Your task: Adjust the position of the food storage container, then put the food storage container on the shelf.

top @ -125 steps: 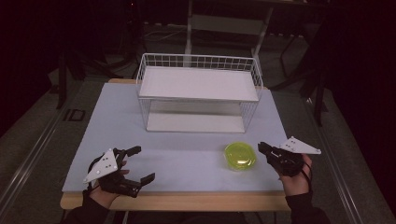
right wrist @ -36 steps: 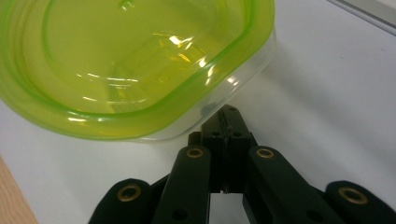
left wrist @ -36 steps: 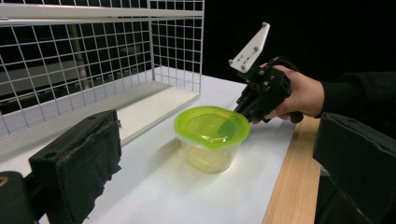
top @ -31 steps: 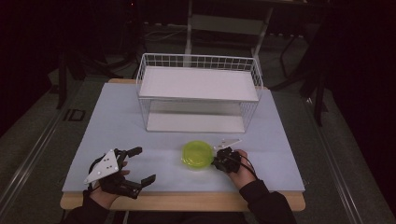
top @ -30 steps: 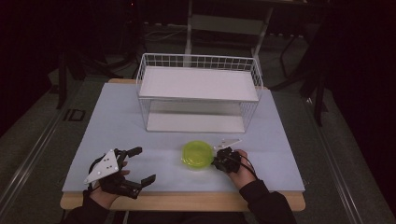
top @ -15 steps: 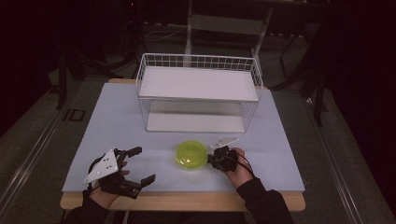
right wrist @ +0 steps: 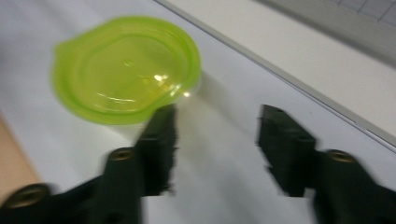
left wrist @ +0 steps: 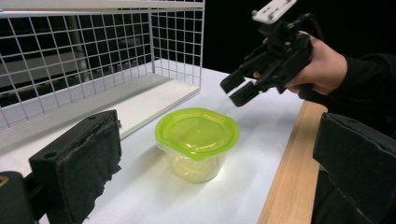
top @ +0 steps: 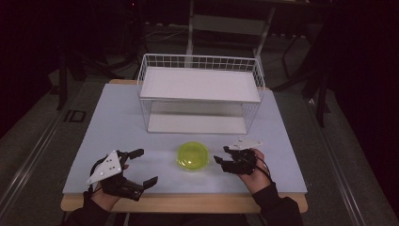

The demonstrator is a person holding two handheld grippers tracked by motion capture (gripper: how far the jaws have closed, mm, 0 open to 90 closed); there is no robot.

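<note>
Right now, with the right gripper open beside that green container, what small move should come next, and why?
Probably back the right gripper off a little more. Its jaws stand open and apart from the lidded green container, which sits free on the table; the left gripper rests open.

The room around my table (top: 117, 122) is dark. My right gripper view is blurry, with glare on the green lid (right wrist: 126, 70).

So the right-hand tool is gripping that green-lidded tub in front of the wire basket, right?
Not gripping. The right gripper is open and empty beside the tub, which stands free on the table in front of the basket. The right gripper view shows its fingers spread, the tub outside them.
</note>
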